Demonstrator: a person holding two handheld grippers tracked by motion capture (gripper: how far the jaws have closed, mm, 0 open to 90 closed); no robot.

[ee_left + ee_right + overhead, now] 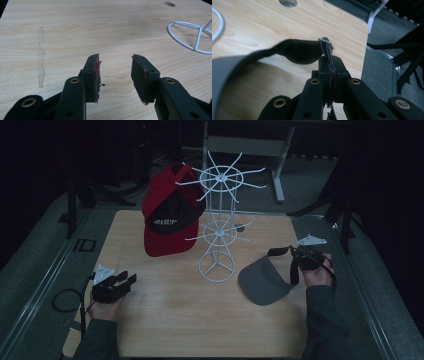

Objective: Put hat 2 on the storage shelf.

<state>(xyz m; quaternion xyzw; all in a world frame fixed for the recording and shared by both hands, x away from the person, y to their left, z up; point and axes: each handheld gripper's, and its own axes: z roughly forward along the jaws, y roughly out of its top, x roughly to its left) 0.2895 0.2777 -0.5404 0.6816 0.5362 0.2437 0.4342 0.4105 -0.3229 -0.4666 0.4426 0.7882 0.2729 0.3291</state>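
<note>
Visor (262,280), grey, lay on the table (165,320) right of the white rack (218,220), its strap pinched thinly in the closed right gripper (300,256)—likely to slip—while the left gripper (122,281) gaped empty.

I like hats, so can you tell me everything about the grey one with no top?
The grey visor is a hat with no crown: a wide curved brim and a dark strap looping behind it. It looks like soft cloth. Its brim lies on the wooden table, right of the white wire rack. The right claw is shut on the strap near a small metal ring, lifting that end.
</note>
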